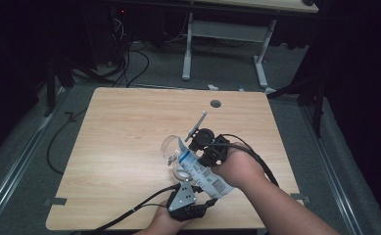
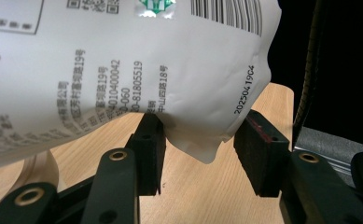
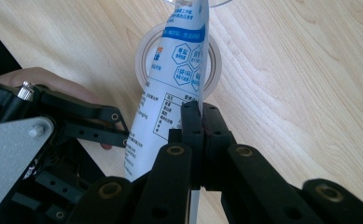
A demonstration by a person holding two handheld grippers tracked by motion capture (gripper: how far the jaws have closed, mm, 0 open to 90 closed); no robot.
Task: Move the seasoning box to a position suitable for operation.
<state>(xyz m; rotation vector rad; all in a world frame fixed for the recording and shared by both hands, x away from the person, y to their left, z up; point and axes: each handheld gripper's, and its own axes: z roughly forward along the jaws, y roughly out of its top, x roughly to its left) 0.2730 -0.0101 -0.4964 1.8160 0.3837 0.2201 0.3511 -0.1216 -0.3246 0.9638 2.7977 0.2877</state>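
Wooden table (image 1: 129,127), dark room: 1 white printed pouch (image 1: 202,174) held over a clear glass (image 1: 171,147).
Right gripper (image 3: 201,116) pinches the pouch's edge, jaws pressed together; left gripper (image 2: 200,140) jaws spread, pouch's corner between them, left pad touching.

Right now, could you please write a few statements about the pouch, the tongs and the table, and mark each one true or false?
1. The right tongs are clamped on the white printed pouch. True.
2. The left tongs squeeze the pouch flat between their pads. False: they stand open, and the pouch's bottom corner hangs between the jaws with a gap on one side.
3. A clear glass stands at the pouch's upper end. True.
4. The pouch lies flat on the wooden table, away from both tongs. False: it is held up above the table, tilted towards the glass.
5. A roll of tape lies on the table under the pouch. True.
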